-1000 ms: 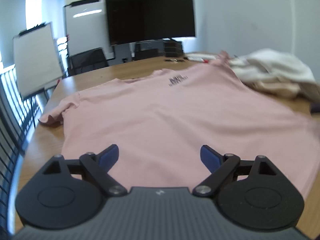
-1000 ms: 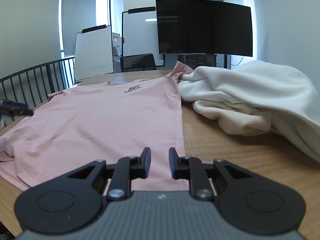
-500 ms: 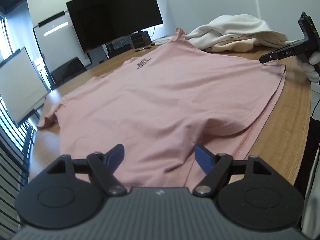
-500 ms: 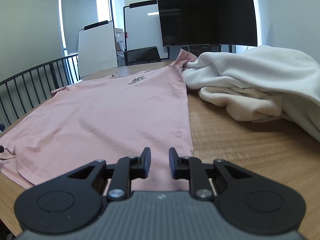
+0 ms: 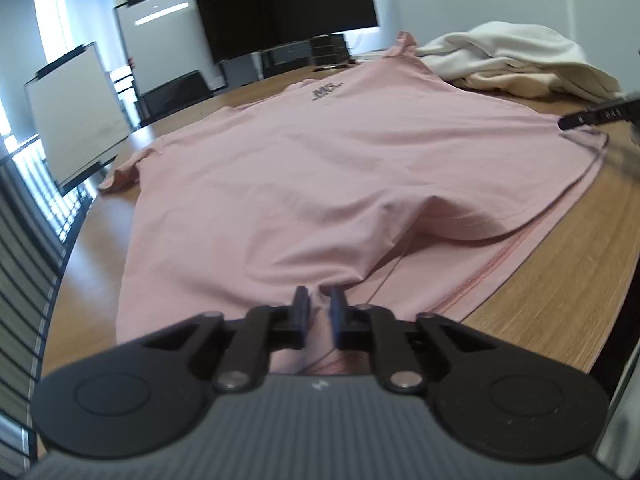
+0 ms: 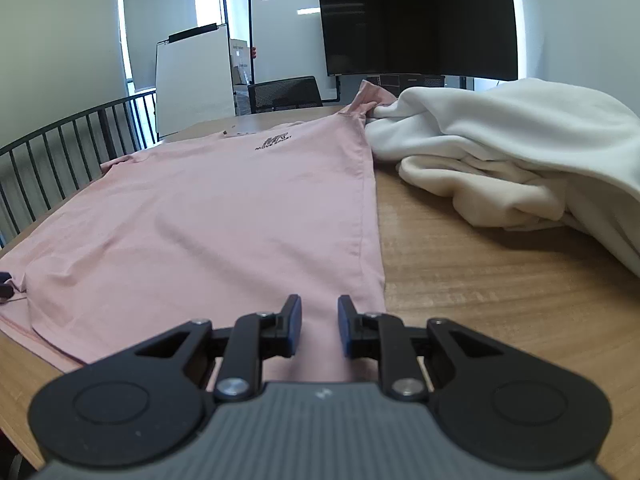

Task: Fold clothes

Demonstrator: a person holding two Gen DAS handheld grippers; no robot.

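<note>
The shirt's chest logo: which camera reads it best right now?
The right wrist view: the dark logo on the pink T-shirt is sharp enough to show lettering. The left wrist view shows it smaller, slanted and blurred, unreadable.

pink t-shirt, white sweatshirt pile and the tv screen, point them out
pink t-shirt point(image 6: 224, 216), right wrist view, middle of the body
white sweatshirt pile point(image 6: 520, 140), right wrist view, top fold
tv screen point(image 6: 416, 24), right wrist view, screen centre

The pink T-shirt point(image 5: 320, 152) is thin, soft, matt cloth with stitched hems. The cream garments point(image 6: 520, 152) look thicker and fleecy. The desk point(image 6: 480, 280) is smooth wood-grain with a slight sheen. Both grippers are matt black plastic with metal pivot pins and ribbed grey housings. The monitor point(image 6: 416, 24) is glossy black.
</note>
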